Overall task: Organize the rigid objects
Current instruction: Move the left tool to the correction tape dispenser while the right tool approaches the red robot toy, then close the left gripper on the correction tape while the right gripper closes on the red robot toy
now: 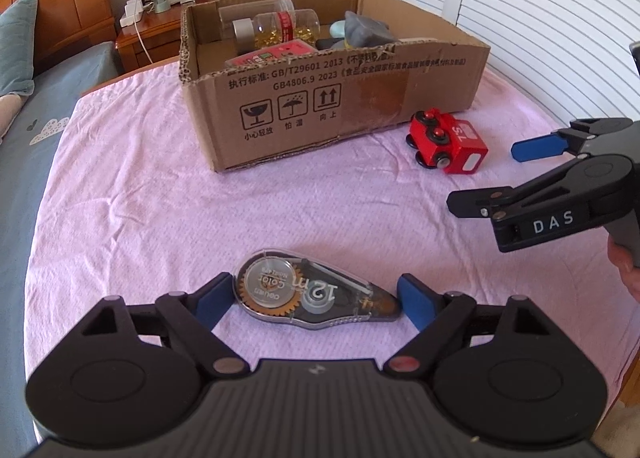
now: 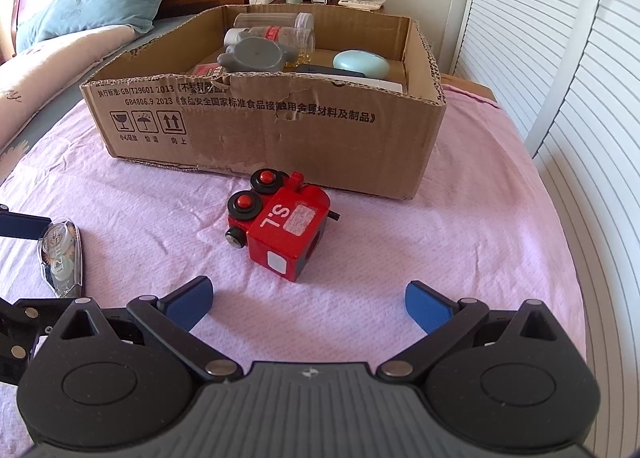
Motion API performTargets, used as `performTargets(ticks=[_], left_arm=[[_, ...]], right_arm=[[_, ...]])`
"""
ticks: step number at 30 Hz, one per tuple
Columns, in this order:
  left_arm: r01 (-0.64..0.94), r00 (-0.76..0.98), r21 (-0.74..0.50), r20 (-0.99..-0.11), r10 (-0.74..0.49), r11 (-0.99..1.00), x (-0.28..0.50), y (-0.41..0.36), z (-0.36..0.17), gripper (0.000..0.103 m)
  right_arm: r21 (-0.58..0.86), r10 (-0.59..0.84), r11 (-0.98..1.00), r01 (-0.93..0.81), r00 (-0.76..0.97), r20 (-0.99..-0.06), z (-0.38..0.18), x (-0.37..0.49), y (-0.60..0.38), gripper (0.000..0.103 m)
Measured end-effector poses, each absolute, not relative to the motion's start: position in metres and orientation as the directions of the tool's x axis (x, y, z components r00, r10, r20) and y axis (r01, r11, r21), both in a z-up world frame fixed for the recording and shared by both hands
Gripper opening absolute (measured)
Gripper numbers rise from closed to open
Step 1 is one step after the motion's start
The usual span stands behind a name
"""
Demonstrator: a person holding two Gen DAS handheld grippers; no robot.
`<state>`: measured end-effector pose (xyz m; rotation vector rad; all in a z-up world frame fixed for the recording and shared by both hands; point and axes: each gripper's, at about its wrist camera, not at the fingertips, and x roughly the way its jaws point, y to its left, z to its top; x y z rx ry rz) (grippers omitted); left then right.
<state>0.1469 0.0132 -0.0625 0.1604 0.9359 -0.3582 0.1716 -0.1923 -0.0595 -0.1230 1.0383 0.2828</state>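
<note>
Clear hard plastic correction tape dispenser [image 1: 316,292] lies flat on the pink-covered bench [image 1: 132,194] between the wide-open left tongs [image 1: 316,300], looks light and slick, best pinched across its flat sides; right tongs [image 2: 309,303] also wide, empty, near the red toy train [image 2: 280,218].

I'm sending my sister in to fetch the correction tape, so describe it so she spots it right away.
Start at the cardboard box on the pink cloth. The correction tape lies flat on the cloth well in front of the box, between the open fingers of the left tool. Unlike the red toy train nearby, it is a clear teardrop-shaped case showing a gear inside.
</note>
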Motion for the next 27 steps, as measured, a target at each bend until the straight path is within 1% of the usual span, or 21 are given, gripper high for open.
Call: performTargets(ticks=[6, 10, 15, 22, 24, 27], left_arm=[[0.343, 0.543, -0.02, -0.812, -0.215, 0.939, 0.144, 0.015, -0.062, 0.088], [0.326, 0.546, -0.019, -0.813, -0.205, 0.945, 0.143, 0.014, -0.062, 0.088], [0.317, 0.547, -0.019, -0.813, -0.2, 0.948, 0.142, 0.015, -0.062, 0.088], [0.316, 0.547, -0.019, -0.813, -0.199, 0.949, 0.141, 0.017, -0.062, 0.088], [0.315, 0.548, -0.019, -0.813, -0.198, 0.949, 0.141, 0.017, -0.062, 0.088], [0.312, 0.55, -0.019, -0.811, -0.197, 0.95, 0.14, 0.018, -0.062, 0.088]], right_arm=[[0.051, 0.237, 0.915, -0.4, 0.431, -0.871, -0.061, 0.186, -0.186, 0.103], [0.063, 0.313, 0.862, -0.503, 0.431, -0.846, -0.065, 0.196, -0.183, 0.103], [0.07, 0.389, 0.808, -0.585, 0.44, -0.809, -0.069, 0.201, -0.182, 0.103], [0.102, 0.457, 0.686, -0.721, 0.318, -0.831, -0.058, 0.171, -0.164, 0.103], [0.1, 0.46, 0.674, -0.732, 0.31, -0.832, -0.057, 0.167, -0.162, 0.103], [0.099, 0.443, 0.713, -0.694, 0.336, -0.831, -0.057, 0.176, -0.164, 0.103]])
